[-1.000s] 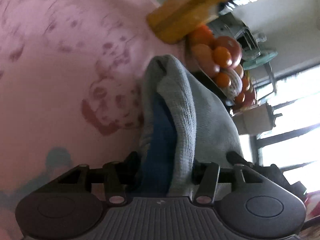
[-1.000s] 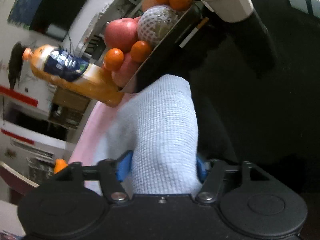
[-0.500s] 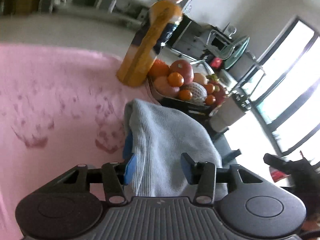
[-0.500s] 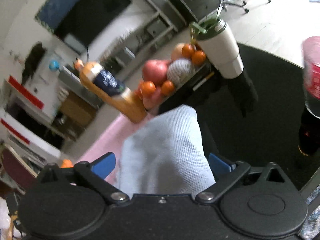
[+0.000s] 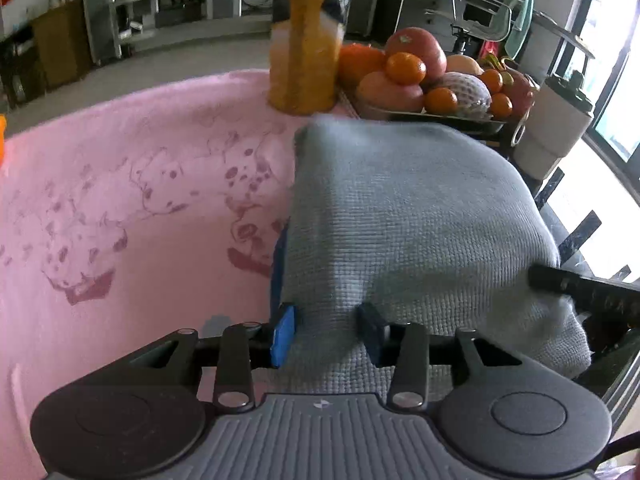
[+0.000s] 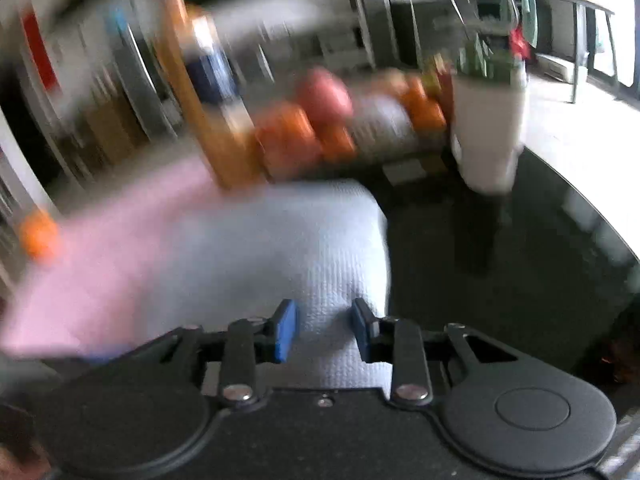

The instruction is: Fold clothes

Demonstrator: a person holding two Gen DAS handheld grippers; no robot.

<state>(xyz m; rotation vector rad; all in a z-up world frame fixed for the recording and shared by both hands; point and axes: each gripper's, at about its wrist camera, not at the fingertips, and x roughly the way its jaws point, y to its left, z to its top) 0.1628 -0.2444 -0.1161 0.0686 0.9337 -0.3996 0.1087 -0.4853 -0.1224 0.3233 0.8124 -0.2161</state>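
pink tabletop cloth [image 5: 120,208], fruit tray [image 5: 432,114] far. left gripper [image 5: 328,332] and right gripper [image 6: 325,330] jaws both clenched on grey knit garment [image 5: 400,216], likely holding the fold.

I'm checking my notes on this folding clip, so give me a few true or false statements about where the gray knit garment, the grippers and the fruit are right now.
1. The left gripper pinches the gray knit garment. True.
2. The garment lies on a green cloth. False: the pink cloth is under it.
3. The fruit tray sits beyond the garment. True.
4. The right gripper is empty. False: the garment's fabric is between its blue pads.
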